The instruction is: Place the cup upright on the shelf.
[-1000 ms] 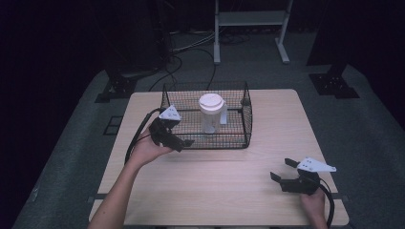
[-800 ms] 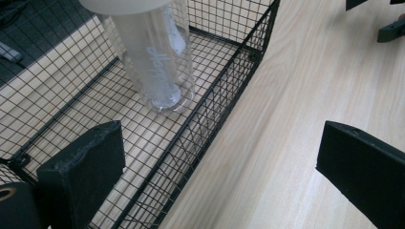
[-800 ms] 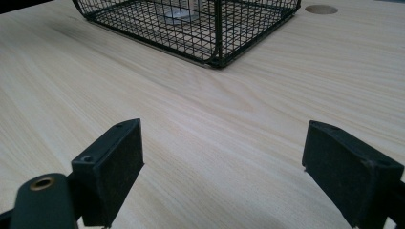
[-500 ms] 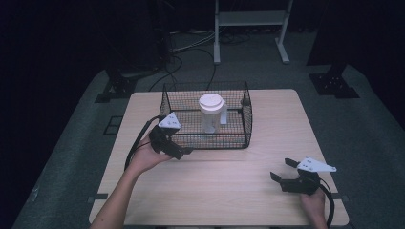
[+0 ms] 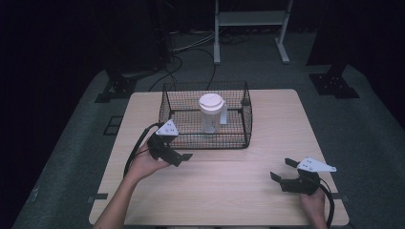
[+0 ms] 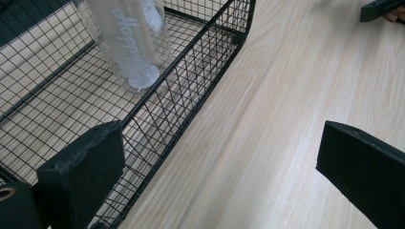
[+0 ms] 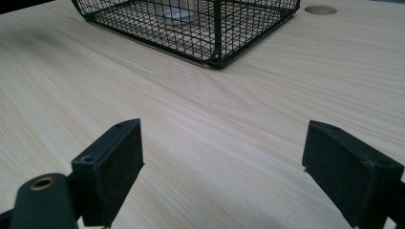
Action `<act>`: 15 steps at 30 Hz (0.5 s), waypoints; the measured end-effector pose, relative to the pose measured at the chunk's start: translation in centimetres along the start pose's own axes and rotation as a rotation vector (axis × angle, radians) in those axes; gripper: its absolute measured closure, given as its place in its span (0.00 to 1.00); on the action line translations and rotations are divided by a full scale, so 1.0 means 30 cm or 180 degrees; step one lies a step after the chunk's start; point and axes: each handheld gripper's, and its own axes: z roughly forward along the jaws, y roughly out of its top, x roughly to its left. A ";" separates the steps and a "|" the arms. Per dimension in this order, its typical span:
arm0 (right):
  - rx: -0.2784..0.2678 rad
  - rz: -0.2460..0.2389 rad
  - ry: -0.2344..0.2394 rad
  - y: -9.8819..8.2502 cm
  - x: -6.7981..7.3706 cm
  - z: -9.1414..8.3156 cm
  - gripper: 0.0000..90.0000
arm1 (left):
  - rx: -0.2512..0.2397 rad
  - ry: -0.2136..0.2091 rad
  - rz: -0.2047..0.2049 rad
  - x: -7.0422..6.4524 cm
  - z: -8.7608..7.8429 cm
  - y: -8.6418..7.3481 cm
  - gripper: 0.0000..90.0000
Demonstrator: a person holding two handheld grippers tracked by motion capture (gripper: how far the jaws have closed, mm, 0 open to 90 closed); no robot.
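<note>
Item 1. Bottle [image 5: 211,113]: clear, white lid, with side handle. Stands upright inside the basket, centre of the high view, just above mid-frame. In the left gripper view its base shows at upper left [image 6: 136,57], resting on the wire floor. Pale script runs down its side; it seems to begin "Happ", the rest unreadable.

Item 2. Basket [image 5: 248,125]: black wire mesh, open top, on the far half of the table. Its walls likely serve to keep the bottle from sliding or tipping.

Item 3. Left gripper [image 5: 177,156]: lower left of centre in the high view, just outside the basket's near-left corner. Jaws spread wide, nothing between them; one jaw lies against the mesh wall in its own view. Judged to be the working hand, placed close to the basket.

Item 4. Right gripper [image 5: 282,171]: lower right of the high view, low over the table, well apart from the basket. Jaws wide, empty. Judged parked on standby.

Item 5. Table [image 5: 229,191]: pale wood grain, with a round hole at upper right of the right gripper view.
</note>
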 end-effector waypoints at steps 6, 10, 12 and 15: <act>-0.0001 0.0002 0.0000 0.000 0.000 0.000 0.14 | -0.0005 -0.0004 0.0012 -0.012 -0.002 -0.021 0.02; -0.0001 0.0001 -0.0002 0.000 0.000 0.000 0.14 | -0.0044 0.0001 -0.0018 -0.019 -0.005 -0.038 0.02; 0.0001 0.0001 -0.0002 0.000 0.000 0.000 0.14 | -0.0058 -0.0001 -0.0037 -0.020 -0.006 -0.048 0.02; 0.0002 0.0001 -0.0004 0.000 0.000 0.000 0.14 | -0.0094 -0.0018 -0.0080 -0.021 -0.008 -0.066 0.02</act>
